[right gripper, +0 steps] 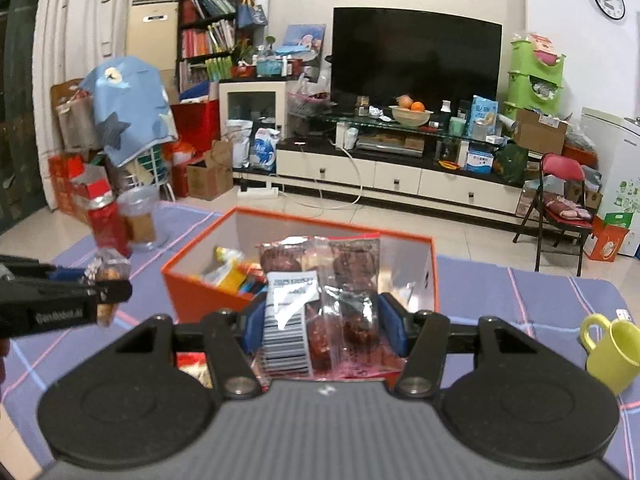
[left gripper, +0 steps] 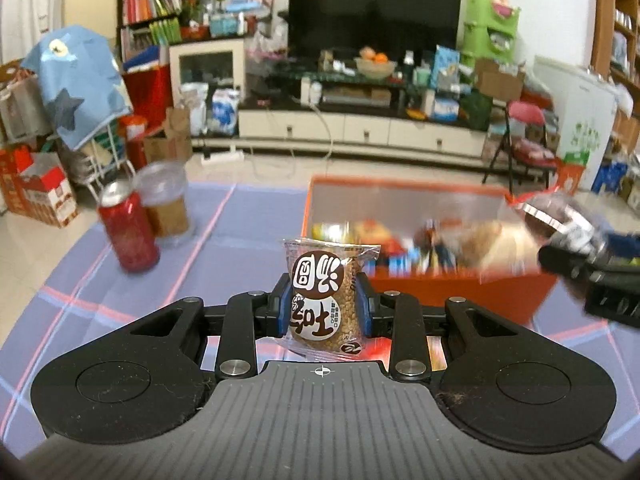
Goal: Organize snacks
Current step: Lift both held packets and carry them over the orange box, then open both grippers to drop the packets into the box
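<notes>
L gripper [left gripper: 323, 304] clenched on small grain-snack packet [left gripper: 325, 300], held upright betw. blue pads. R gripper [right gripper: 322, 320] grasping clear bag of dark red fruit [right gripper: 324, 300] w/ barcode label. Orange box [right gripper: 192, 292] of snacks just ahead of both grippers, on purple checked counter [right gripper: 520, 292]. Red can [left gripper: 128, 232] + clear cup [left gripper: 166, 204] ahead-left of L gripper. Yellow mug [right gripper: 612, 356] right of R gripper.

Counter cloth [left gripper: 248, 216]: lavender-blue, crossed by pink and white lines. Box [right gripper: 192, 292]: orange outside, pale grey within; can [left gripper: 128, 236]: red; mug [right gripper: 612, 354]: yellow-green. Snack packet [left gripper: 324, 300]: clear, brown-and-white label; fingers [left gripper: 362, 308]: blue pads.
</notes>
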### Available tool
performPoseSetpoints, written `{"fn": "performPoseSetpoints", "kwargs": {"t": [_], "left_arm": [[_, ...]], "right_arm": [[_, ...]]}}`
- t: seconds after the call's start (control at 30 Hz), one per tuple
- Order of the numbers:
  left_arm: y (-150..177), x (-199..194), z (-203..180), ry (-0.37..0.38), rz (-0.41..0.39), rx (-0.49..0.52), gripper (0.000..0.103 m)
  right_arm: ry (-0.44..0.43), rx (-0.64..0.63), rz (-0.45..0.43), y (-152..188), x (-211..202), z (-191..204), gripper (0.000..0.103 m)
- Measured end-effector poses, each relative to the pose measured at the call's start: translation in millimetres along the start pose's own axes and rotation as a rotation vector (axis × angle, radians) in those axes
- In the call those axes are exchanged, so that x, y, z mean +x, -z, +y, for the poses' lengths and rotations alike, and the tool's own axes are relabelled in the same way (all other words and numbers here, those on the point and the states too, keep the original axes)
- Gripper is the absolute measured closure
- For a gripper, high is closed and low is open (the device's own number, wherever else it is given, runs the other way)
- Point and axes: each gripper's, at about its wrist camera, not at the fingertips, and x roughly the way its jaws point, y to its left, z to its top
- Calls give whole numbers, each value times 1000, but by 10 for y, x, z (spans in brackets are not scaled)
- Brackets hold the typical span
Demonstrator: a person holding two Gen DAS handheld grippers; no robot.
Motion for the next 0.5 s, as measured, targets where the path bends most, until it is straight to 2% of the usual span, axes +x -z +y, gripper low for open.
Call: {"fn": "performPoseSetpoints", "kwargs": {"t": [0.13, 0.3, 0.33, 0.4, 0.43, 0.47, 0.5], "left_arm": [[-318, 266, -72, 1, -24, 16, 100], [-573, 931, -209, 15, 45, 79, 98], [-581, 1061, -232, 26, 72, 97, 93], [-565, 1137, -205, -3, 95, 80, 88], [-545, 1070, -145, -11, 80, 58, 80], [-514, 989, -71, -6, 60, 35, 67], [-474, 887, 11, -8, 42, 8, 61]], "right_arm": [[-3, 34, 6, -153, 320, -67, 45], [-14, 16, 15, -340, 755, -13, 45], [-14, 14, 24, -385, 858, -1, 44], [-2, -5, 66, -465, 1058, 34, 39], [12, -21, 72, -487, 1078, 46, 36], [14, -31, 56, -490, 1014, 42, 35], [10, -29, 37, -474, 911, 21, 32]]}}
